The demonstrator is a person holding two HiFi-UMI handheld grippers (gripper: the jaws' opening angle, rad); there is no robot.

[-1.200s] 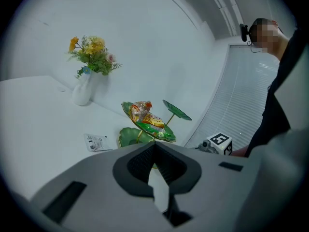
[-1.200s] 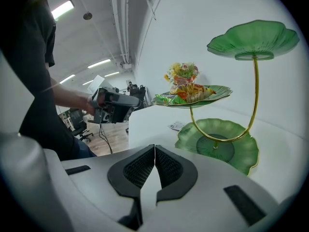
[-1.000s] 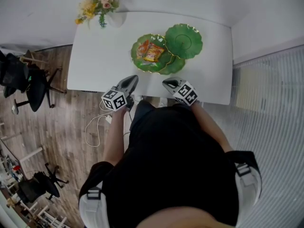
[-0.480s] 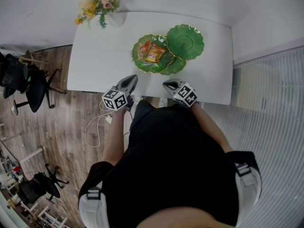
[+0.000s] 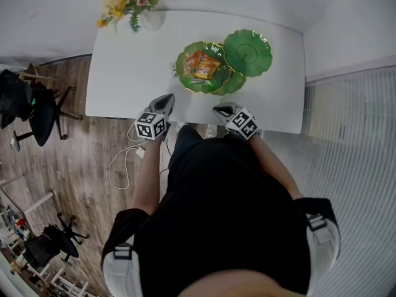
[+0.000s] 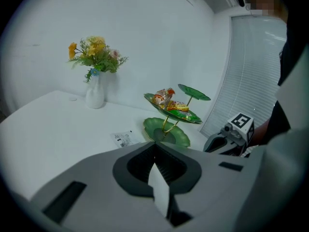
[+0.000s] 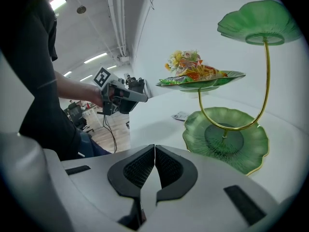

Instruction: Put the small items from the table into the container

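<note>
A green leaf-shaped tiered stand (image 5: 247,52) rises on the white table (image 5: 124,73). Its middle dish holds orange and red snack packets (image 5: 202,65), also seen in the left gripper view (image 6: 169,100) and the right gripper view (image 7: 198,71). One small white packet (image 6: 124,138) lies flat on the table left of the stand's bottom dish (image 6: 166,132). My left gripper (image 5: 166,98) hovers at the table's near edge, shut, with nothing held. My right gripper (image 5: 218,108) is beside it, near the bottom dish (image 7: 227,137), with its pads together and nothing between them.
A white vase of flowers (image 5: 133,5) stands at the table's far left corner. Office chairs (image 5: 37,107) and a cable (image 5: 120,166) lie on the wooden floor to the left. White blinds (image 5: 346,122) run along the right side.
The left gripper has dipped and swung to point more straight at the table. The right gripper has stayed where it was.
</note>
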